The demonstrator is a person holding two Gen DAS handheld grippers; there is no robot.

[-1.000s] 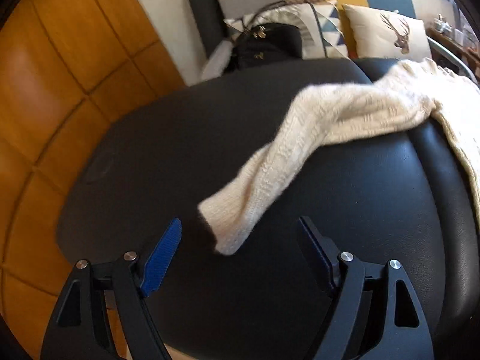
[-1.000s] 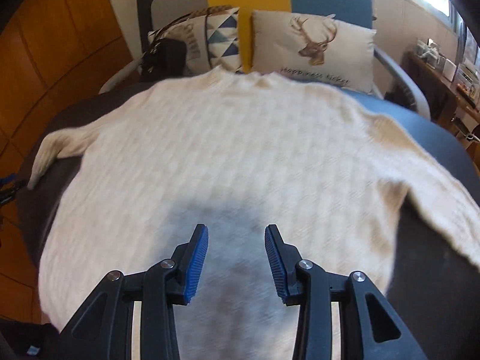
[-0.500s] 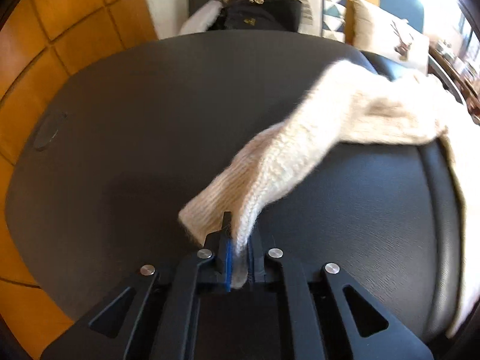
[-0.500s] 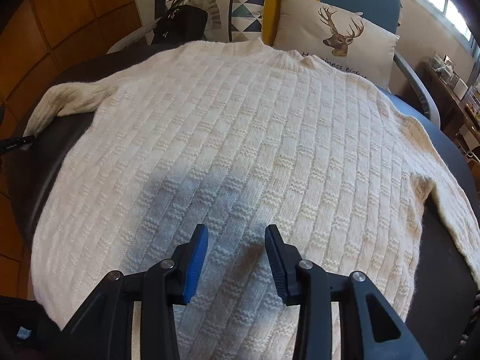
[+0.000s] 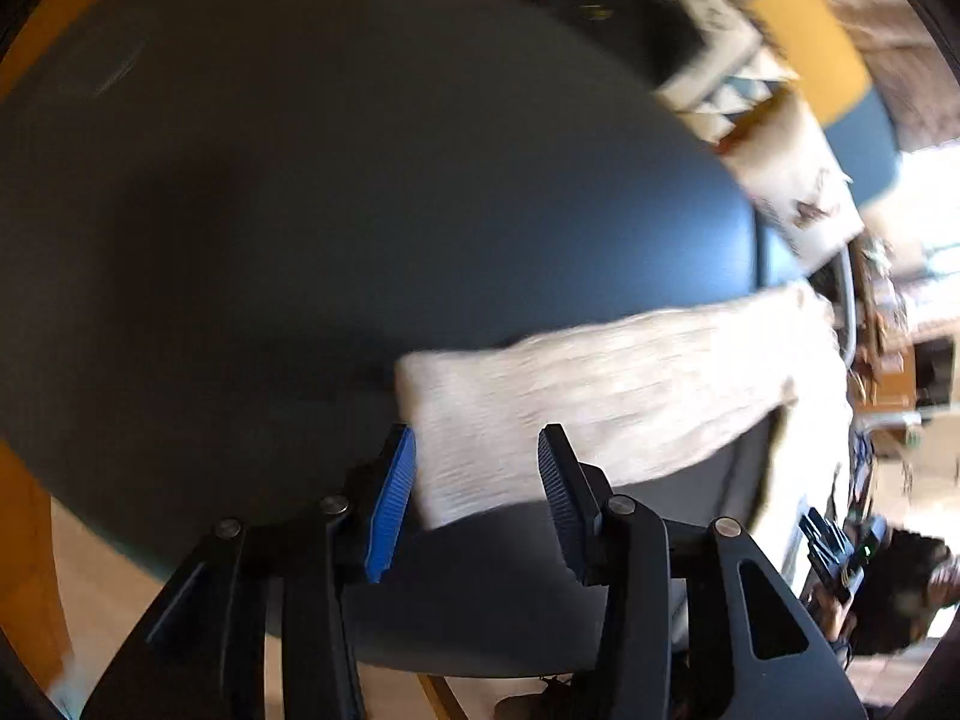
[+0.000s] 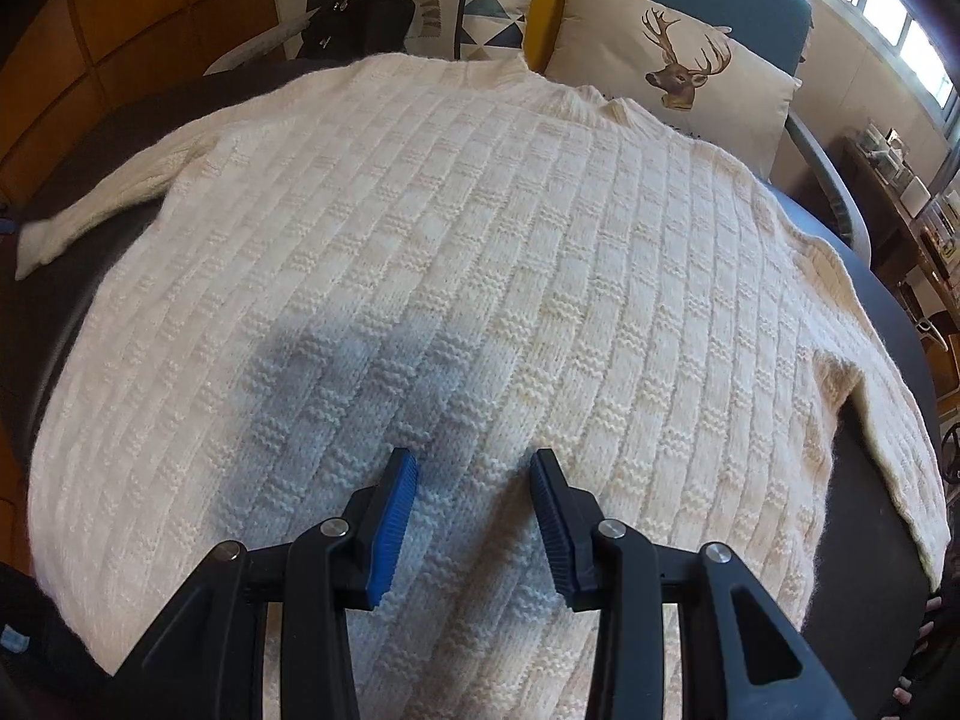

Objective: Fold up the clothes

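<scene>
A cream knitted sweater [image 6: 480,240] lies spread flat on a dark round table [image 5: 360,180]. Its left sleeve [image 5: 600,384] stretches out across the table, and the cuff lies in the gap between the fingers of my left gripper [image 5: 474,468]. That gripper's jaws are opening, and the blue pads stand off the cuff. In the right wrist view the same sleeve [image 6: 90,216] shows at the far left. My right gripper [image 6: 474,480] hovers over the sweater's lower body, partly open, with nothing between its fingers.
A black handbag [image 6: 360,18], a triangle-patterned cushion [image 6: 492,0] and a deer cushion [image 6: 678,60] sit on a sofa behind the table. Orange wall panels [image 6: 120,30] are at the left. Shelves with small items [image 6: 900,192] stand at the right.
My left gripper shut on the sleeve cuff, swung and rolled with it, and has now opened around it. My right gripper drew slightly closer over the sweater and stayed partly open.
</scene>
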